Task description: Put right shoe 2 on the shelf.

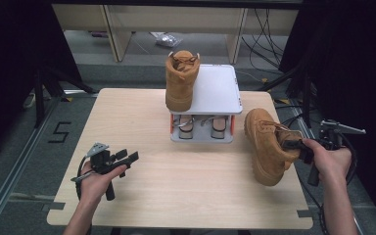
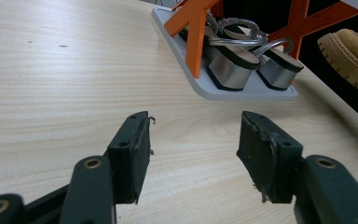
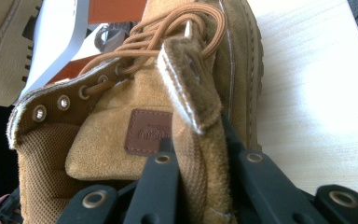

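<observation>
One tan boot (image 1: 181, 81) already stands on the top shelf of the small shoe rack (image 1: 215, 90), so you look about halfway through. Your right hand-held gripper (image 1: 293, 145) is clenched on the collar of the second boot (image 1: 268, 144), which is at the right side of the tabletop (image 1: 176, 186), tilted, just right of the rack. Your left hand-held gripper (image 1: 127, 157) hangs released and empty over the tabletop's left part. Left to do: set this boot beside its mate.
</observation>
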{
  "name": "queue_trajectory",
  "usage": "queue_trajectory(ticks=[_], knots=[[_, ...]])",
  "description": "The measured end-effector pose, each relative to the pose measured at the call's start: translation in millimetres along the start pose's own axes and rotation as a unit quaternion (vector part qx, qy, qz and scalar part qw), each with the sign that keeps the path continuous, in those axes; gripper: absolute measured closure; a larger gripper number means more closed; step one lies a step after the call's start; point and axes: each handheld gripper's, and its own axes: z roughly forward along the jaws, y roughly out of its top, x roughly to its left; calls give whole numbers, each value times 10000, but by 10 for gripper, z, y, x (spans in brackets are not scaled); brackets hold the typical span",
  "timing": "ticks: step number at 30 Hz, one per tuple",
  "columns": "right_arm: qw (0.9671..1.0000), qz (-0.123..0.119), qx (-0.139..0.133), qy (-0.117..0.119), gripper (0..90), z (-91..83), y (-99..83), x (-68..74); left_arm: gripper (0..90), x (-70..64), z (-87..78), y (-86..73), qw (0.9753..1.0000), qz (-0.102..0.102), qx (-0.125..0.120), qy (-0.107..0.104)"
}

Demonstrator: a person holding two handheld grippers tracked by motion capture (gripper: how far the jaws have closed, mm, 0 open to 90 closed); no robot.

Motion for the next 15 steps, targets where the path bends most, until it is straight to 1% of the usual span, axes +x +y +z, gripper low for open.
queue_trajectory(ticks=[2, 3, 4, 5, 6, 7, 8, 9, 10, 11, 12, 13, 14, 15], knots=[[10000, -23, -23, 10, 833, 0, 9, 3, 430, 1, -2, 1, 10000, -6, 0, -2], [9999, 132, 5, 58, 833, -9, 10, 31, 430, 3, -4, 2, 10000, -4, 0, 4], [10000, 67, 7, 39, 833, -9, 18, 23, 431, 4, -4, 2, 10000, -4, -6, 2], [10000, 19, 10, 41, 833, -11, 25, 19, 430, 12, 3, 0, 10000, -14, -44, -61], [10000, 94, -3, -4, 833, 1, 29, 29, 430, 13, 0, 1, 10000, -20, -36, -62], [10000, 79, -6, -7, 833, 3, 33, 26, 430, 16, -1, 1, 10000, -10, -29, -50], [9999, 96, 52, 43, 833, -4, 30, 19, 430, 16, -2, 0, 10000, -13, -29, -52], [9998, 172, -33, 81, 833, 6, 35, 30, 430, 16, -3, 0, 10000, -18, -31, -52], [10000, 65, -50, 50, 833, 9, 39, 17, 431, 17, -2, 0, 10000, -4, -31, -61], [9999, 102, -83, 19, 833, 24, 43, 19, 431, 14, -4, 0, 10000, -6, -27, -41], [9999, 130, -51, 81, 832, 23, 48, 16, 431, 12, -7, 1, 10000, -6, -27, -28], [9999, 124, -74, 50, 832, 22, 53, 17, 431, 12, -8, 2, 10000, -12, -31, -30], [9998, 194, -53, 26, 832, 29, 56, 24, 431, 12, -8, 2, 10000, -18, -41, -25], [9996, 247, -106, 7, 832, 39, 59, 33, 431, 13, -8, 2, 10000, -26, -46, -17]])
